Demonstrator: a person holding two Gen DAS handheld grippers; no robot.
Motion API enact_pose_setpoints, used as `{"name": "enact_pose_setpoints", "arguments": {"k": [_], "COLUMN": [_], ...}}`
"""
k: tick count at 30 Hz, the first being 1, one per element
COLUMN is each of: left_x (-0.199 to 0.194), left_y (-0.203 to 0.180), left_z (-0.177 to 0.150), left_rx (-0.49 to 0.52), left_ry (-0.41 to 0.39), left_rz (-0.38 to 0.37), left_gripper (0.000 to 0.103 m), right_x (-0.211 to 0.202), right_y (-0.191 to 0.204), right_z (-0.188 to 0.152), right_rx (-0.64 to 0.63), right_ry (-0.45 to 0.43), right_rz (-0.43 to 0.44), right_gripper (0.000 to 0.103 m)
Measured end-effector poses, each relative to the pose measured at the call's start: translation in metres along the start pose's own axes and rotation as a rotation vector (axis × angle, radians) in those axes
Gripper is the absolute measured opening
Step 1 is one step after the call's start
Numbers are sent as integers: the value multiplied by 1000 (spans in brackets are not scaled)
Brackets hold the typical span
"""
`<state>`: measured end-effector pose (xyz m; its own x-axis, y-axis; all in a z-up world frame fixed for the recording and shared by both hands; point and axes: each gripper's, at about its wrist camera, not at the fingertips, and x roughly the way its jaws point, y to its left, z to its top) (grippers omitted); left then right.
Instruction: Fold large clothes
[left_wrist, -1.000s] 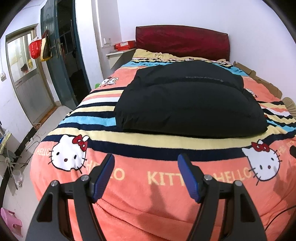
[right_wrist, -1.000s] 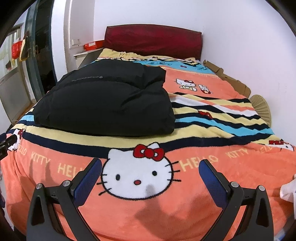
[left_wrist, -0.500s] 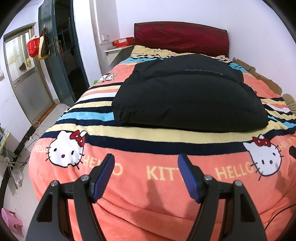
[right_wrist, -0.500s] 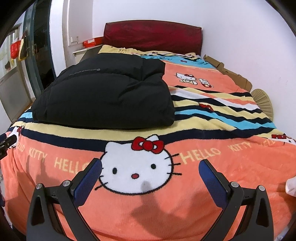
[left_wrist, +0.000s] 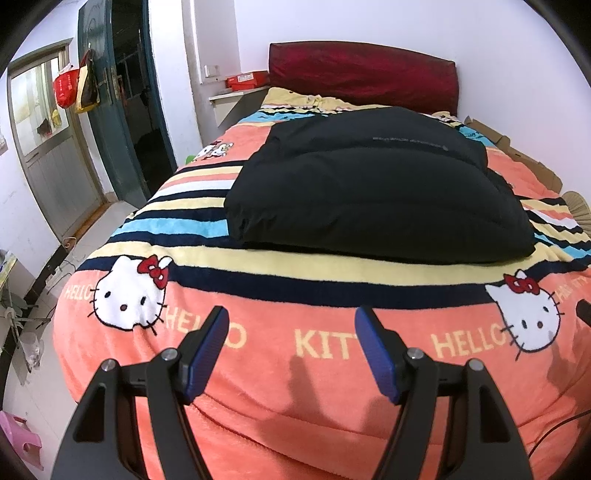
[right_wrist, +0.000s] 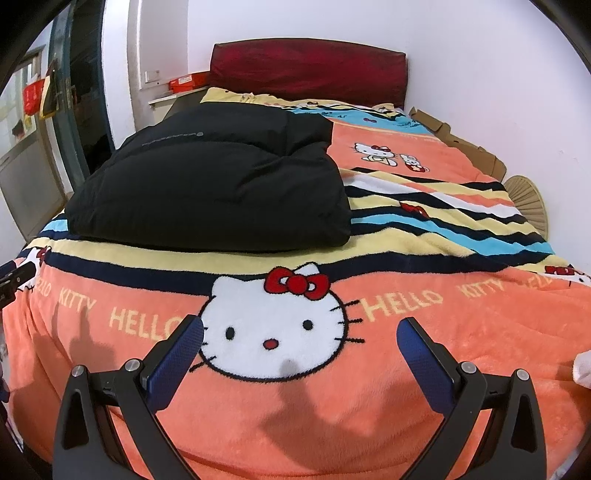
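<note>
A black puffy jacket (left_wrist: 373, 192) lies folded into a thick rectangle in the middle of the bed, on the striped part of an orange cartoon-cat blanket (left_wrist: 295, 369). In the right wrist view the same jacket (right_wrist: 218, 184) sits left of centre. My left gripper (left_wrist: 291, 317) hovers open over the blanket's near orange band, well short of the jacket, with nothing between its blue pads. Over the white cat face near the bed's foot, my right gripper (right_wrist: 299, 328) stands open and empty.
A dark red headboard (left_wrist: 362, 77) stands at the far end against the white wall. To the left are a dark doorway (left_wrist: 129, 110), a small shelf with a red box (left_wrist: 245, 79), and floor with a pink stool (left_wrist: 22, 439). Cardboard (right_wrist: 458, 144) and a woven fan (right_wrist: 526, 195) lie along the bed's right side.
Both views have shifted slightly: the bed and jacket sit a little lower and nearer in the frame than a second ago. The jacket has not moved, and both grippers stay open.
</note>
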<state>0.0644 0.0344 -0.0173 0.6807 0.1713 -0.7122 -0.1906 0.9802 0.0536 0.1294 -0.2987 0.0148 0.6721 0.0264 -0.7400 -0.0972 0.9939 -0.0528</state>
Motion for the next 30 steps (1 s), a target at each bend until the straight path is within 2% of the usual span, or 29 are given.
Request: {"name": "enact_pose_setpoints", "arguments": {"k": [14,30], "left_x": [-3,-3], "left_y": [0,-1], "left_z": [-1,-3], "left_rx": [-2,0], "left_ry": [-2,2], "left_rz": [-37,-47], "left_gripper": [69,69], "right_x": [-3,0], "right_y": [-3,-6], "right_z": [-6,-13], "right_rx": [3,8], "right_ry": [11,25], "right_rz": [-5,-15], "right_gripper": [102,102]}}
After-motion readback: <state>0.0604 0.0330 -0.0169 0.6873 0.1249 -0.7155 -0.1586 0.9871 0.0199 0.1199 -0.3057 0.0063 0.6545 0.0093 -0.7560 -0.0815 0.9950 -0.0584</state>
